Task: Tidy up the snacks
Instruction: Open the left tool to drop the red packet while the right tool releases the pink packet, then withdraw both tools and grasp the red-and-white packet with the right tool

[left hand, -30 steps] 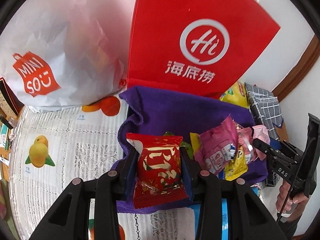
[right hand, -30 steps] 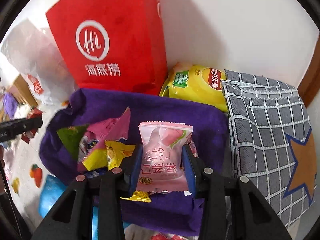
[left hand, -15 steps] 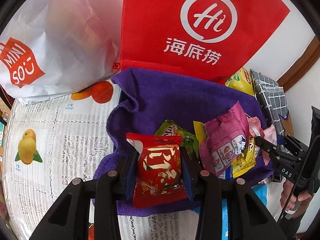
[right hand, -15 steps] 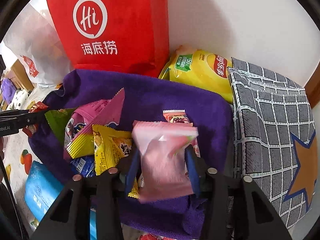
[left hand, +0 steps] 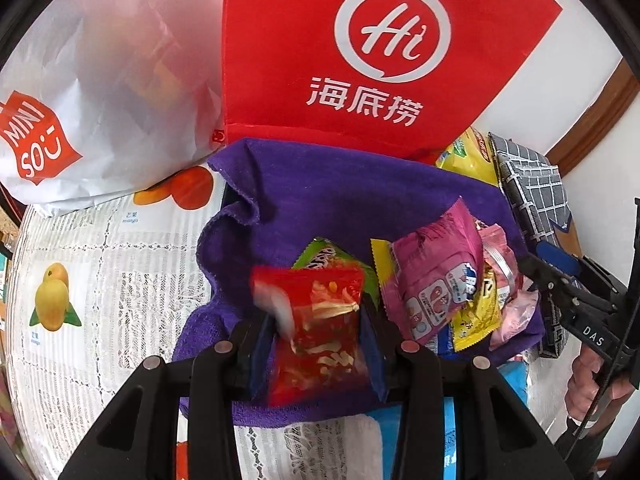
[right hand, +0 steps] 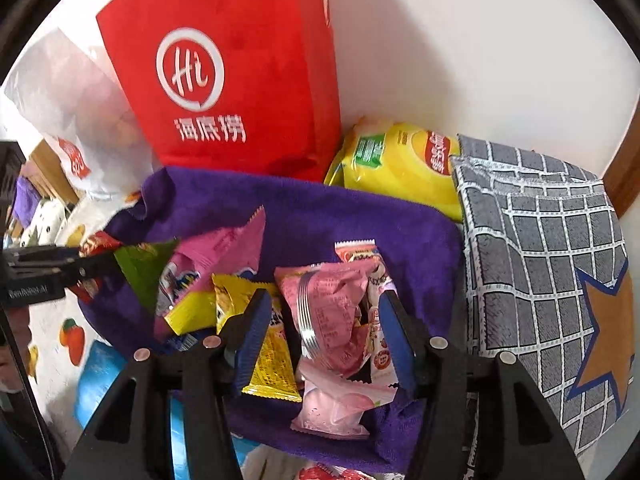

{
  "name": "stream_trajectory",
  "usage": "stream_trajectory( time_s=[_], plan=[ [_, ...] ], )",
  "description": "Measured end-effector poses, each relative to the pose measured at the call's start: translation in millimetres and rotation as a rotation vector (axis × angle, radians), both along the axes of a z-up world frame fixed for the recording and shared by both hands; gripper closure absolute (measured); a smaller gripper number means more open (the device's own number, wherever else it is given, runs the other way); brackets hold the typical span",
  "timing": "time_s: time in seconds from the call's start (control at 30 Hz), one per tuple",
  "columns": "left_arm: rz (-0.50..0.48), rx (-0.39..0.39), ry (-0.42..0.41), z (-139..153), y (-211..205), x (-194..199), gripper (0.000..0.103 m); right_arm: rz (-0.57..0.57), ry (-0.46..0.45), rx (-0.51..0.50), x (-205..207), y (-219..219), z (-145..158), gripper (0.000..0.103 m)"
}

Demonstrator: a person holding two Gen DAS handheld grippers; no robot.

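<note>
A purple cloth [left hand: 340, 200] [right hand: 320, 216] lines a container that holds several snack packets: a big magenta one [left hand: 436, 272], yellow ones [right hand: 264, 340] and a green one [left hand: 332, 256]. My left gripper [left hand: 316, 332] hangs over the cloth's near left edge with its jaws opening. A red packet [left hand: 324, 320] sits blurred between them, with slim gaps at both pads. My right gripper [right hand: 324, 308] is over the cloth's right part, its jaws opening wide. A pink packet [right hand: 328, 308] lies loose on the pile between them, free of the pads.
A red Hi bag [left hand: 360, 60] and a white Miniso bag [left hand: 100, 100] stand behind the cloth against the wall. A yellow chips bag [right hand: 396, 160] and a grey checked cloth with a star [right hand: 540, 260] lie to the right. A fruit-print tablecloth [left hand: 100, 280] spreads left.
The right jaws spread and the pink packet flipped out of them onto the pile. The left gripper came in over the purple cloth; its jaws parted a little and the red packet blurred.
</note>
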State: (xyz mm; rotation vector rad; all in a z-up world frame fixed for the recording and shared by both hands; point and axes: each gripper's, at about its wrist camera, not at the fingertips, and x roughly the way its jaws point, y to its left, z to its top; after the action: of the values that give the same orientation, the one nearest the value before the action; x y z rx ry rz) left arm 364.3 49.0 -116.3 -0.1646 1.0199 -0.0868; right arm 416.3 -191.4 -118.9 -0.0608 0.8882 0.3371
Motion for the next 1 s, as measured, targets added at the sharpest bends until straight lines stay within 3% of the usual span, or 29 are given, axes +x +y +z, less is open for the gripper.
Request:
stream_trajectory(
  time_s=[0.13, 0.47, 0.73, 1.0],
  plan=[
    [-0.004, 0.022, -0.016, 7, -5, -5, 0.044, -0.014, -0.038, 0.012, -5, -1, 10, 0.048],
    [-0.022, 0.038, -0.087, 35, -12, -23, 0.038, -0.088, -0.095, 0.012, -34, -12, 26, 0.048],
    [-0.039, 0.029, -0.114, 48, -19, -35, 0.038, -0.164, 0.014, 0.018, -64, -44, -6, 0.051],
    [-0.062, 0.019, -0.129, 55, -24, -42, 0.038, -0.193, 0.102, 0.036, -92, -48, -43, 0.052]
  ],
)
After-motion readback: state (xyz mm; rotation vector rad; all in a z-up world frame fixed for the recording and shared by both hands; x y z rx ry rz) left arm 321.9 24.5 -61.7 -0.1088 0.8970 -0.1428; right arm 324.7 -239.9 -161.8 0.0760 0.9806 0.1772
